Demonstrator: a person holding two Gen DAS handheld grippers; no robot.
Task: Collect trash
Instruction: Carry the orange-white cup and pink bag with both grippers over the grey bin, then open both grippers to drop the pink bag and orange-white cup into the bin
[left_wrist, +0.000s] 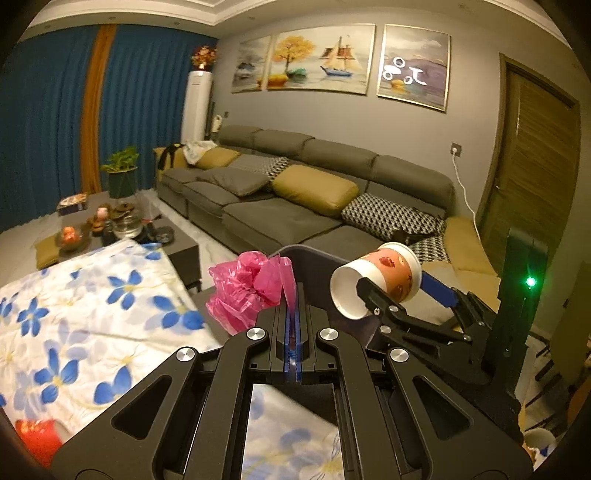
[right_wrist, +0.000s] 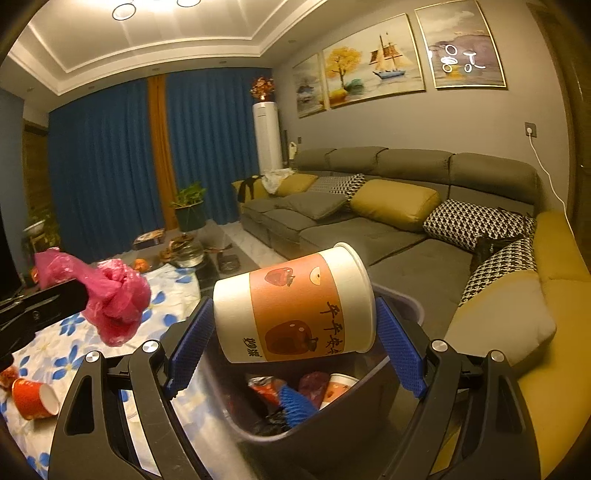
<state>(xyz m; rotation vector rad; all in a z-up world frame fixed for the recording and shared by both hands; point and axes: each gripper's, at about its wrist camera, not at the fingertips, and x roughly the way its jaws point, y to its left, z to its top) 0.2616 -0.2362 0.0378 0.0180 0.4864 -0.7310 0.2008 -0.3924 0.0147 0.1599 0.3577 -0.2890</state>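
My left camera looks along its fingers toward the sofa (left_wrist: 295, 192). My right camera sits close above the bin (right_wrist: 402, 302). Both share the sofa wall.

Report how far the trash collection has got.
Done: wrappers and a cup already lie in the dark bin. In hand: the right gripper holds a paper cup over the bin; the left gripper pinches a pink plastic bag. Left: an orange cup lies on the floral tablecloth.
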